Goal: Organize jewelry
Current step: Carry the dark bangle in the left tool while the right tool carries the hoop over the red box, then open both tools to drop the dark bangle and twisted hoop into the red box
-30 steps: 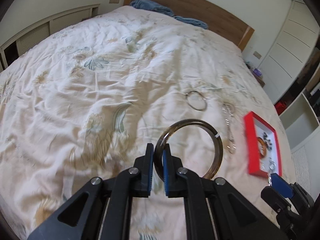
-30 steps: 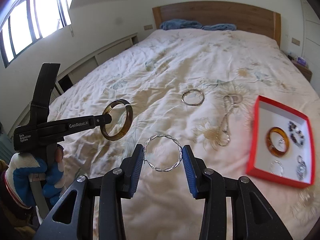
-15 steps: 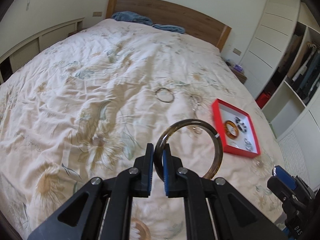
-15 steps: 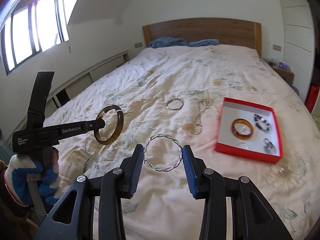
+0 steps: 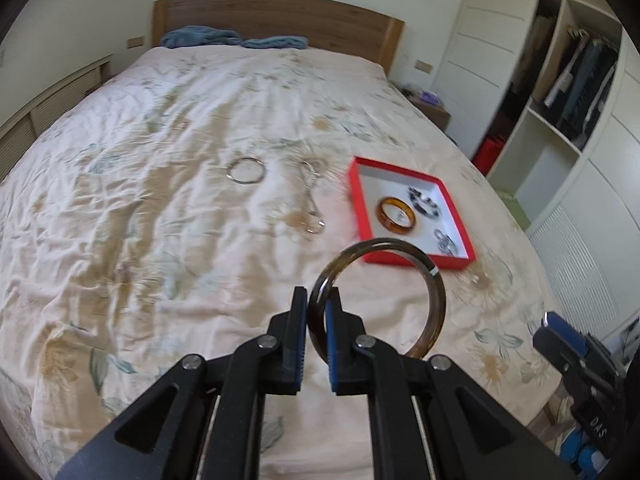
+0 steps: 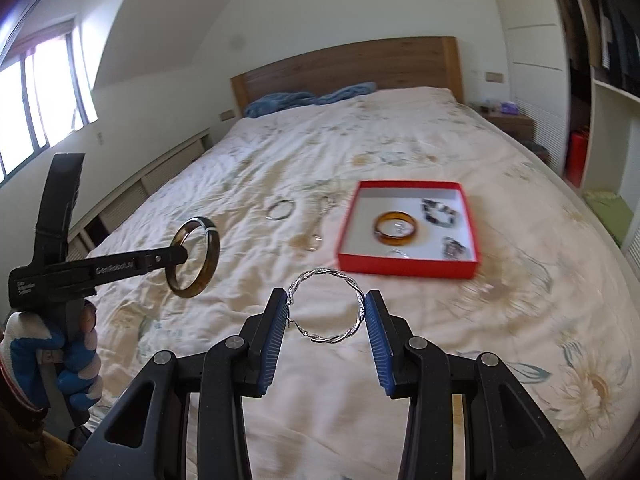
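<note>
The left gripper (image 5: pixel 316 312) clamps the rim of a dark brown translucent bangle (image 5: pixel 400 280), low centre of its view; stiff, smooth, probably brittle, so the rim pinch suits it. The right gripper (image 6: pixel 326 312) holds a light twisted silver wire bangle (image 6: pixel 326 306) across its width; squeezing could bend it. The red tray (image 6: pixel 408 268) lies beyond, on the bed.
</note>
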Demonstrator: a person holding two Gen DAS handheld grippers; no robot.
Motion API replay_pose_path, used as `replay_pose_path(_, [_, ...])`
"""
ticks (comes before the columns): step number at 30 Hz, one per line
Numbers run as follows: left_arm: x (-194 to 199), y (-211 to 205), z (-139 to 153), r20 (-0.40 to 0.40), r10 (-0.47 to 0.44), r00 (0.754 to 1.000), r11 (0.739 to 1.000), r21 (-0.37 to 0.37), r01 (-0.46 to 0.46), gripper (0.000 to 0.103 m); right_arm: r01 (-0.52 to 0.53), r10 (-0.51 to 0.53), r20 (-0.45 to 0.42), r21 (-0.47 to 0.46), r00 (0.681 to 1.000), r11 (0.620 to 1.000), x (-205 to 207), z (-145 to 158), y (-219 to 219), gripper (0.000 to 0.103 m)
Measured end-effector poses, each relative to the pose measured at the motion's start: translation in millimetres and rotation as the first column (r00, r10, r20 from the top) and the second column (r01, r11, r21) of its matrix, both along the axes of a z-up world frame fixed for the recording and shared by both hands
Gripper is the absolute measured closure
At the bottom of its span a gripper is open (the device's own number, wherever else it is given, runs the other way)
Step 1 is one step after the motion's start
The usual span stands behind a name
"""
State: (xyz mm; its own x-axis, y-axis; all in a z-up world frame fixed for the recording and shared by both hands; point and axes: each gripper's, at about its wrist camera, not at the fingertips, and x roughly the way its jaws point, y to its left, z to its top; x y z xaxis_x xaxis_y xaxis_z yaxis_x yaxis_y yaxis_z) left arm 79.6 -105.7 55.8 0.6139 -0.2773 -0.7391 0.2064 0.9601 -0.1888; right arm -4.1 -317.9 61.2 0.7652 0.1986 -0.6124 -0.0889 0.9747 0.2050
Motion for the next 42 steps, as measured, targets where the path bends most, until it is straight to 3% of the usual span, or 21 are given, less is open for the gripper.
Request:
replay_pose_path(12, [47.3,-64.4,-28.1,-0.054,-0.083,0.995,0.994,0.066,0.087,0.095,0.049,-0.048,-0.069,0.003,0.996,0.999,35.0,-30.3,-50.7,0.064])
replay_pose_path(25, [166.0,-141.7,-46.5,-0.042,-0.148,0.988,0.979,0.136,0.153,0.095,0.024,-0.029,-0.119,-0.042,0.992,0.999,153.7,-53.3,-93.2,0.064])
replay_pose_path(32, [231.8,-177.4,-73.0,-0.062,-0.165,0.984,0.968,0.184,0.173,0.095,-0.015,0.004,-0.164,-0.064,0.986,0.998,210.6,-79.6,-103.8,0.064])
replay_pose_path(42, [273.3,-200.7,-110.3,-0.111,-0.189,0.976,0.949,0.233,0.211,0.095,-0.094,0.057,-0.263,-0.128,0.963,0.987,254.4,-124.2,-106.0,0.064])
